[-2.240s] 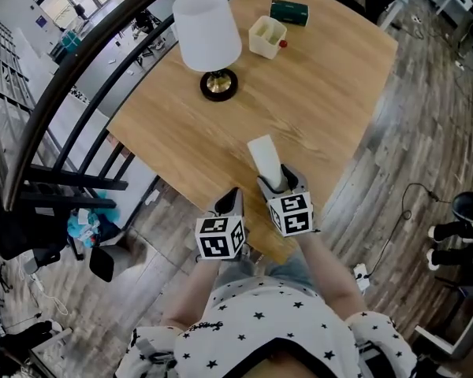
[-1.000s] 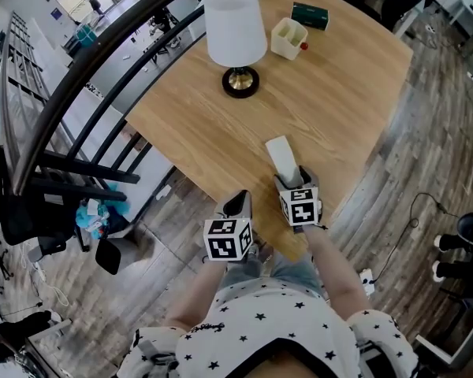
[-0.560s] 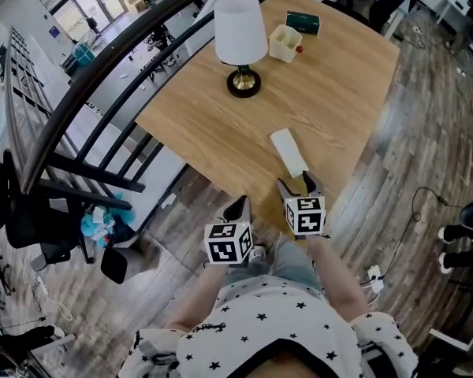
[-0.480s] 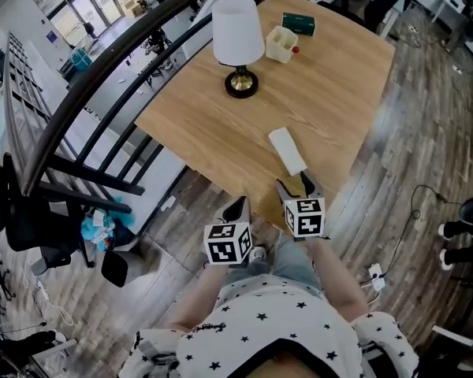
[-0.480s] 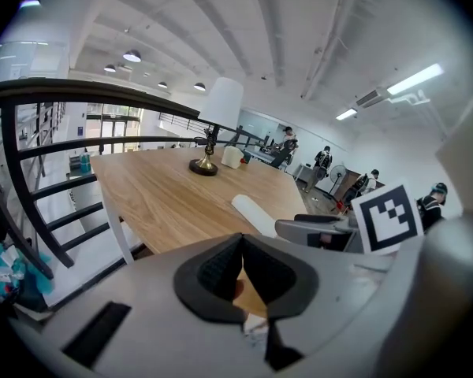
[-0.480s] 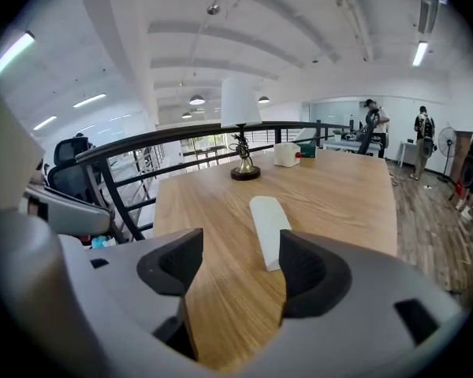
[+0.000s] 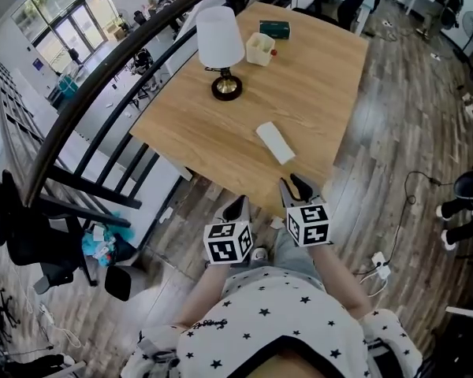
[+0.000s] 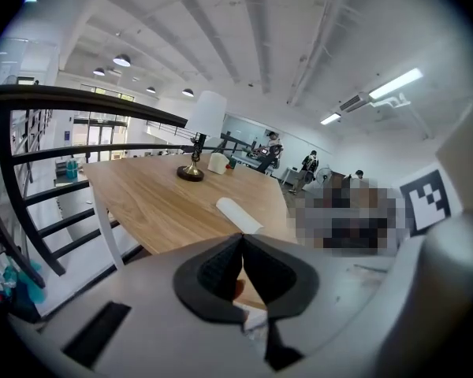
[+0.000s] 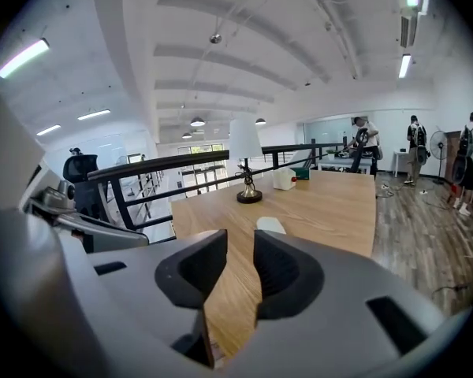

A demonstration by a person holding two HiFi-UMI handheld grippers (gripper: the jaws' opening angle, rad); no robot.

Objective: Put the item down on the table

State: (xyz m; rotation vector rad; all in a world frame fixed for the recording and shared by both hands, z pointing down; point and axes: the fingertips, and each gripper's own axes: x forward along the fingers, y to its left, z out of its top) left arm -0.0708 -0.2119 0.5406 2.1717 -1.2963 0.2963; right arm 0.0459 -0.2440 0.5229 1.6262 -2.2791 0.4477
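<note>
Our right gripper [image 7: 294, 186] holds its jaws a little apart with nothing between them; they have just been closing. Our left gripper [image 7: 236, 205] has its jaws together, also empty. Both hang just off the near edge of the table [image 7: 315, 77]. The item [image 7: 275, 142] lies flat on the wood near that edge, clear of both. We judge it placed; a careless forward swing could knock it off.

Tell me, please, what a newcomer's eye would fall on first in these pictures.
First the white table lamp at the far left of the wooden table, then the flat white item lying alone near its near edge. Nearer the person, off the table, the black-and-white marker cubes of the left claw and right claw stand out; the right claw's jaws, empty, have just been closing.
</note>
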